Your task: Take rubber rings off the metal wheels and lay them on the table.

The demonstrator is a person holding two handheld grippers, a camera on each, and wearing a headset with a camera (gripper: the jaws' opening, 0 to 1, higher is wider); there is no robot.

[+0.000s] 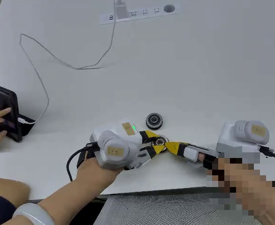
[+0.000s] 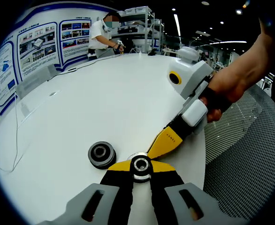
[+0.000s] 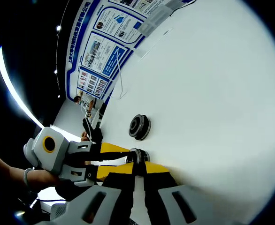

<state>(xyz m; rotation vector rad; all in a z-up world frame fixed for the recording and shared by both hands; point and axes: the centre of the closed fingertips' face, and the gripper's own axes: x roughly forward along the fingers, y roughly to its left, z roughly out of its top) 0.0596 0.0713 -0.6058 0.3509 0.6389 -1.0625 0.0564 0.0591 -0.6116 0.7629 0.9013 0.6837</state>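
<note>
Both left gripper [image 2: 141, 165] and right gripper [image 3: 137, 160] are clamping one wheel [image 1: 159, 140]; pulling crooked, I'm risking flicking it into 12 o'clock spare wheel [image 1: 154, 120].

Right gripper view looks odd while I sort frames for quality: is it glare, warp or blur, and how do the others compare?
Right gripper view: rolled sideways, fisheye bows the table, a bright arc glares at left, loose wheel sharp. Left gripper view: same bowing, ceiling lights streak, held wheel crisp. Head view: even light, faint shadows, no blur.
</note>
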